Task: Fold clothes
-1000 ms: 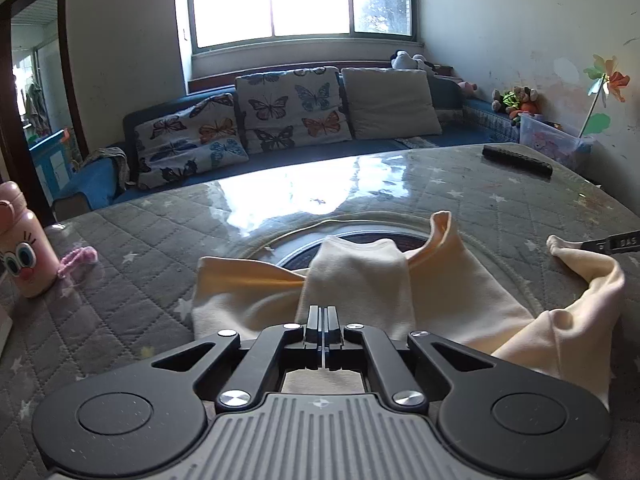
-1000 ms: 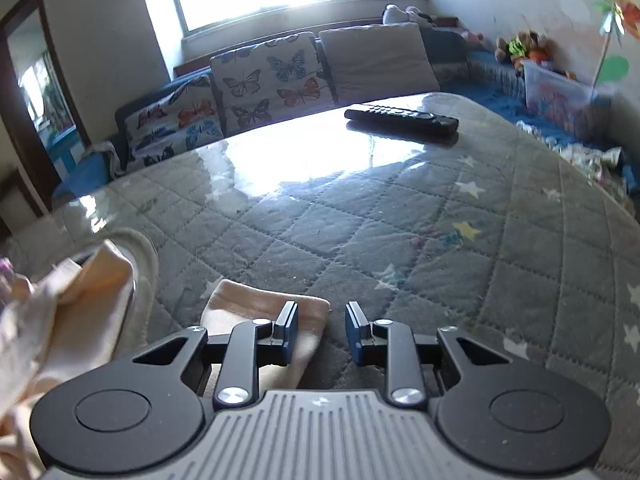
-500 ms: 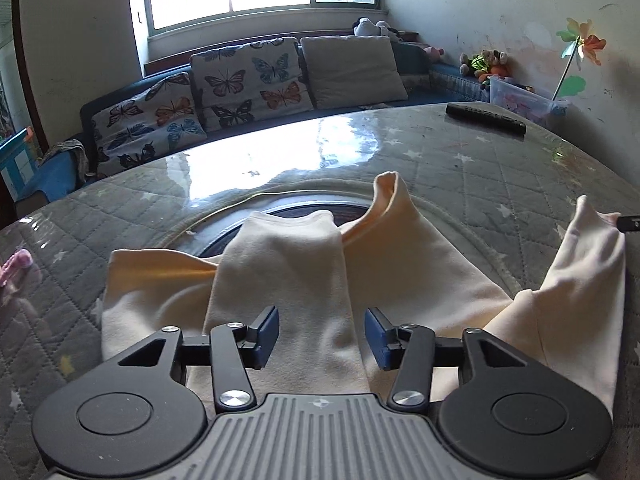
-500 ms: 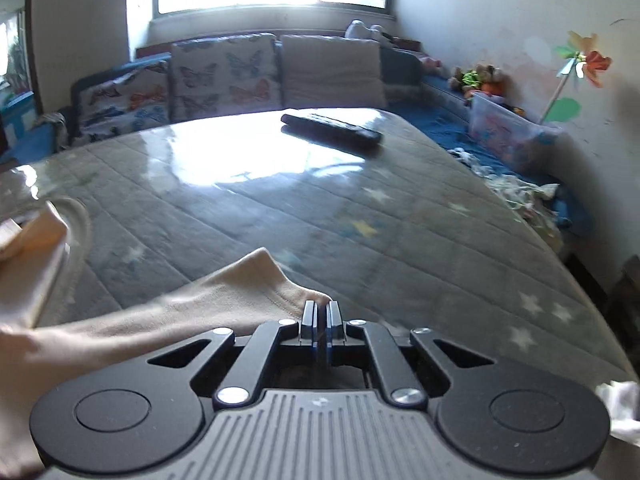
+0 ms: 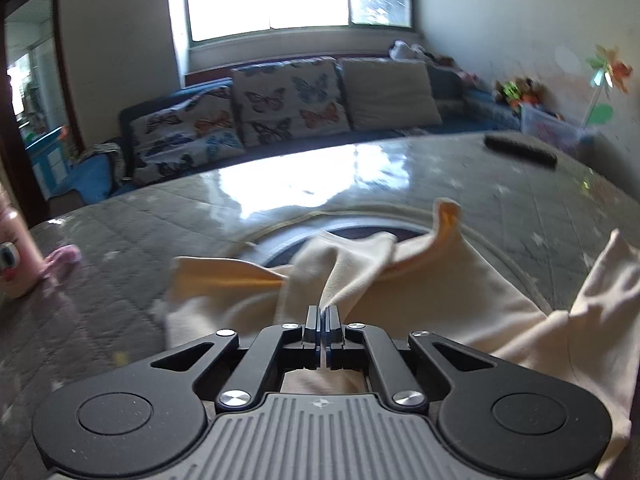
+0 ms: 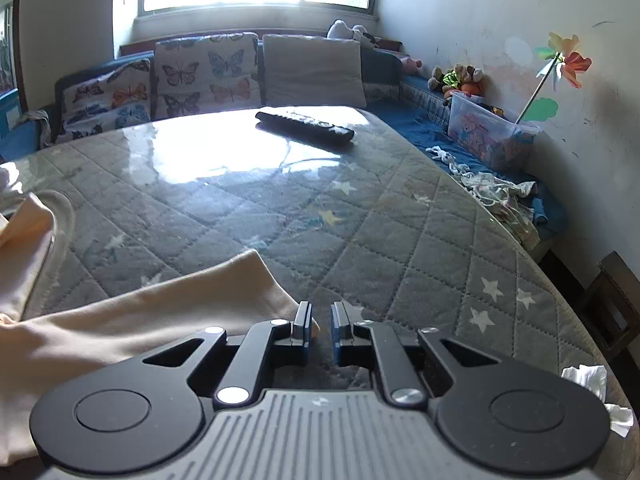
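Note:
A cream-coloured garment (image 5: 420,292) lies crumpled on the grey quilted table (image 5: 160,232). My left gripper (image 5: 321,312) is shut on a fold of the garment and lifts it into a ridge. In the right wrist view a sleeve of the garment (image 6: 160,312) lies flat on the table (image 6: 400,248), its end by my right gripper (image 6: 320,314). The right gripper is open with a small gap, and the sleeve edge touches its left finger (image 6: 302,320). The right sleeve stands raised at the right edge of the left wrist view (image 5: 600,292).
A black remote (image 6: 304,126) lies at the table's far side, also in the left wrist view (image 5: 520,148). A pink bottle (image 5: 12,256) and a pink cloth scrap (image 5: 62,258) sit at the left. A sofa with butterfly cushions (image 6: 200,76) runs behind. Crumpled tissue (image 6: 596,392) lies at the right edge.
My left gripper has shut on a fold of the garment and pulled it up. My right gripper has opened and let go of the sleeve.

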### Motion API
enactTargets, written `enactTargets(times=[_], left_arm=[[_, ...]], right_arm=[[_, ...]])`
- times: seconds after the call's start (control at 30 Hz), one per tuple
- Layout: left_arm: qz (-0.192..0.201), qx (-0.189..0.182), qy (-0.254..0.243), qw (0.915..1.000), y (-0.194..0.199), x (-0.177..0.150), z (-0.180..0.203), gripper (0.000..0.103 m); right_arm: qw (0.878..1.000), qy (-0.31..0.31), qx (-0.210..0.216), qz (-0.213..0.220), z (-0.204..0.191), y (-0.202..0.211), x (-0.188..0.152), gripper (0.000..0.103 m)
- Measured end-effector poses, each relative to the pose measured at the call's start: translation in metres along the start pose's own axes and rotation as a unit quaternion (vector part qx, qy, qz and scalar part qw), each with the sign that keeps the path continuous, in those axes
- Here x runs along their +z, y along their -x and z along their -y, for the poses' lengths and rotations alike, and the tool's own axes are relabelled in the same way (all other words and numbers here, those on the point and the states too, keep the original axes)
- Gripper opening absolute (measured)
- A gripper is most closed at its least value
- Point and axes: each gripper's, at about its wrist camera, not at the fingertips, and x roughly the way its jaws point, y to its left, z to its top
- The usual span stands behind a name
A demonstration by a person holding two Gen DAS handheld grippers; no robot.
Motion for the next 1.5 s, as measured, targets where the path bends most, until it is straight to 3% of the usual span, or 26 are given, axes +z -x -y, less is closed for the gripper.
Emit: enactTargets(times=[0.2, 0.3, 0.37, 0.53, 0.67, 0.8, 0.93, 1.03, 1.33, 1.5], left_arm=[[0.038, 0.047, 0.064, 0.9961, 0.056, -0.01, -0.055, 0.002], [0.046, 0.076, 0.1, 0.9909, 0.083, -0.025, -0.082, 0.002], [0.047, 0.095, 0.129, 0.986, 0.101, -0.04, -0.098, 0.002], [0.025, 0.15, 0.184, 0.9712, 0.128, -0.086, -0.128, 0.002], [-0.01, 0.174, 0.204, 0.9633, 0.133, -0.113, -0.146, 0.002], [0.0, 0.166, 0.167, 0.9718, 0.138, -0.109, -0.134, 0.006], [0.014, 0.122, 0.104, 0.987, 0.124, -0.088, -0.104, 0.026], [0.018, 0.09, 0.05, 0.9945, 0.108, -0.076, -0.079, 0.032], [-0.017, 0.041, -0.023, 0.9988, 0.059, -0.069, -0.051, 0.035], [-0.024, 0.043, -0.021, 0.9986, 0.046, -0.067, -0.058, 0.034]], right_arm=[[0.999, 0.012, 0.03, 0.014, -0.012, 0.014, 0.0, 0.012], [0.999, 0.023, 0.046, 0.018, -0.022, 0.019, 0.0, 0.023], [0.998, 0.032, 0.054, 0.019, -0.028, 0.021, 0.0, 0.023], [0.996, 0.055, 0.074, 0.008, -0.045, 0.019, -0.009, 0.032], [0.995, 0.066, 0.078, -0.007, -0.052, 0.013, -0.017, 0.032], [0.995, 0.067, 0.077, -0.008, -0.053, 0.014, -0.018, 0.038], [0.995, 0.067, 0.075, -0.009, -0.053, 0.014, -0.018, 0.041], [0.995, 0.057, 0.077, -0.015, -0.049, 0.011, -0.019, 0.042], [0.995, 0.05, 0.079, -0.017, -0.045, 0.009, -0.019, 0.047], [0.996, 0.05, 0.076, -0.016, -0.044, 0.008, -0.018, 0.05]])
